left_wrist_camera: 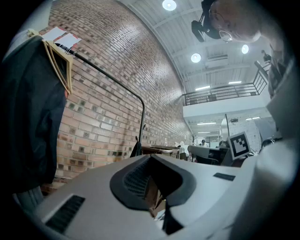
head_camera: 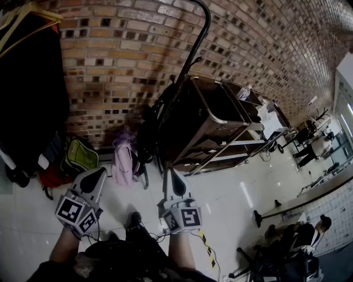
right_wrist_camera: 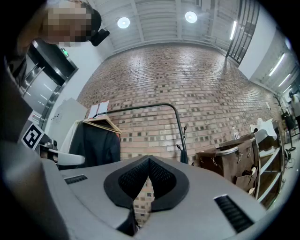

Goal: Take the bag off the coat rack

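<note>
L tongs (head_camera: pixel 98 174) (left_wrist_camera: pixel 149 157): jaws pressed together, nothing btwn them, touching nothing. Held low over the floor (head_camera: pixel 231 193), pointing level at the brick wall (head_camera: pixel 127 49). R tongs (head_camera: pixel 171 175) (right_wrist_camera: pixel 149 160): same, jaws closed tip to tip, empty, aimed a touch upward at the wall. They sit just R of the L tongs w/ a gap btwn the two.

Scene, L to R:
- Black coat (head_camera: pixel 33 93) on a wooden hanger (head_camera: pixel 30 15) at the L end of the coat rack (head_camera: pixel 204 36) (right_wrist_camera: pixel 140 106) rail.
- Below it, along the wall foot: a red item (head_camera: pixel 52 177), a green-black backpack (head_camera: pixel 80 157), then a pink backpack (head_camera: pixel 124 162).
- The bag (head_camera: pixel 148 129), dark, hangs against the rack's R upright, under the bend of the rail. It is well ahead of both tongs, roughly btwn their lines of aim. What it hangs from can't be made out.
- Just R of the upright, close beside it: a brown cart (head_camera: pixel 201 118) w/ a metal frame.

Room to move: white tile btwn the tongs and the rack's R end. The person's shoe (head_camera: pixel 134 218) is low btwn the two tongs. A yellow-black strip (head_camera: pixel 207 247) lies on the floor by the R forearm. Wide floor runs R past the cart, up to a desk edge and seated people at far R.
</note>
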`<state>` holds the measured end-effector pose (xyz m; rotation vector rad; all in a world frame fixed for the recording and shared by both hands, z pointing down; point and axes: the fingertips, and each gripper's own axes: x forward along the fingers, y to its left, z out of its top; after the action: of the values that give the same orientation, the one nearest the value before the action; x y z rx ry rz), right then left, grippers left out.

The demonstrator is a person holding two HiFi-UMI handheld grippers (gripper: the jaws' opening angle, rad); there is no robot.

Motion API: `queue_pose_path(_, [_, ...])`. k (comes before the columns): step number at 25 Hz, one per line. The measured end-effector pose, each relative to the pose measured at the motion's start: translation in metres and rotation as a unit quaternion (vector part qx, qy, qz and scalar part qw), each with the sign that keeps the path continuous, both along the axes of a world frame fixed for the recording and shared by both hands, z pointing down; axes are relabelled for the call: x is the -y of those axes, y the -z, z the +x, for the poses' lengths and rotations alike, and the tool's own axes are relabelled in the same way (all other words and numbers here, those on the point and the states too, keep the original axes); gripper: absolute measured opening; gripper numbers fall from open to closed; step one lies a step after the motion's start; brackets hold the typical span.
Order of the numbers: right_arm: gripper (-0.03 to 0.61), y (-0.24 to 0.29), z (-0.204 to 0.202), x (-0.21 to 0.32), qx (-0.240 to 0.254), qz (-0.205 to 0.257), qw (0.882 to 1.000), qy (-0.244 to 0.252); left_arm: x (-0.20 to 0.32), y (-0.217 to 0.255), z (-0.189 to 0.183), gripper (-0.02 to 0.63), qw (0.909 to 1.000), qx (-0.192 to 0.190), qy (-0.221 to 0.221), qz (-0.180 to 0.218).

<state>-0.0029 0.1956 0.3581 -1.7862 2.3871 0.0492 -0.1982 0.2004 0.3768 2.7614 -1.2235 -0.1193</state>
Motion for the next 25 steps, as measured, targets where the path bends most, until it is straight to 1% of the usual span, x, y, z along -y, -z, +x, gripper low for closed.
queue_pose_path(3, [0.011,-0.002,0.001,0.018,-0.003,0.013,1.0,0.002,0.014,-0.001,-0.003,0.034,0.9999,0.007,0.009,0.005])
queue_pose_path(7, [0.011,-0.001,0.006,0.04,-0.005,0.015,1.0,0.009,0.033,-0.003,0.0,0.034,0.9998,0.008,0.017,0.007])
queue_pose_path(10, [0.011,-0.005,0.017,0.067,0.009,0.022,1.0,0.006,0.057,-0.005,0.006,0.034,0.9997,0.008,0.023,0.007])
queue_pose_path(12, [0.011,-0.007,0.027,0.086,0.016,0.024,1.0,0.005,0.075,-0.005,0.016,0.034,0.9997,0.008,0.021,0.011])
queue_pose_path(16, [0.011,-0.013,0.043,0.124,0.011,0.018,1.0,0.009,0.113,-0.006,0.042,0.034,0.9997,0.011,0.013,0.015])
queue_pose_path(21, [0.012,-0.019,0.072,0.177,0.017,0.012,1.0,-0.001,0.165,-0.013,0.07,0.034,0.9998,0.011,0.011,0.011])
queue_pose_path(25, [0.011,-0.019,0.093,0.218,0.019,0.016,1.0,-0.012,0.204,-0.011,0.087,0.034,0.9998,0.009,0.013,0.007])
